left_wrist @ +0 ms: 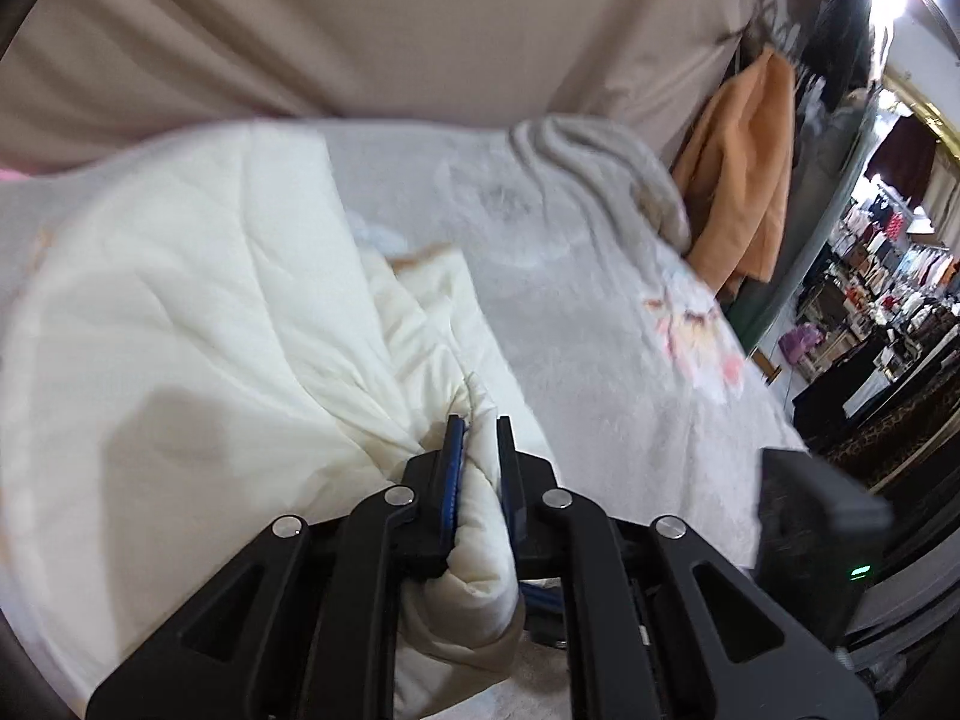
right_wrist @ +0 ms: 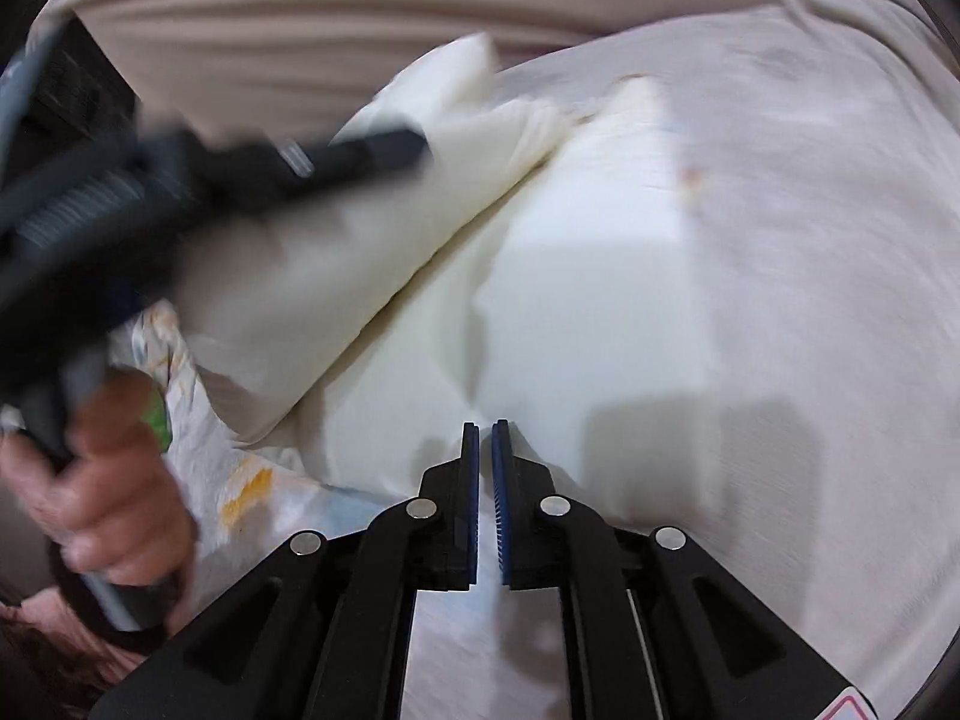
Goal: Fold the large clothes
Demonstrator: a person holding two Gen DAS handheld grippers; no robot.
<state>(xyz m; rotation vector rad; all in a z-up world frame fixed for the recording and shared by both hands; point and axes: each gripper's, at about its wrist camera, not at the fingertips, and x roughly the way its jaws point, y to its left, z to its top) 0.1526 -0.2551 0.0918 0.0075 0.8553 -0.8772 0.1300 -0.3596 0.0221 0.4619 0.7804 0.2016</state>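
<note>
A large cream quilted garment (left_wrist: 180,300) lies on the bed, spread to the left in the left wrist view. My left gripper (left_wrist: 480,426) is shut on a thick rolled fold of it, which bulges between the blue pads. In the right wrist view the same garment (right_wrist: 570,300) lies in folded layers under and ahead of my right gripper (right_wrist: 486,427). Its jaws stand almost together with only a thin slit and nothing visible between them. The left gripper (right_wrist: 414,147) shows blurred at upper left, held by a hand (right_wrist: 108,480), its tip on a raised cream fold.
A white patterned bedspread (left_wrist: 600,330) covers the bed, seen also in the right view (right_wrist: 810,240). A grey blanket (left_wrist: 600,150) is bunched at the far edge, beside an orange garment (left_wrist: 744,168). Beige drapery (left_wrist: 360,30) hangs behind. A black box with a green light (left_wrist: 810,540) sits near right.
</note>
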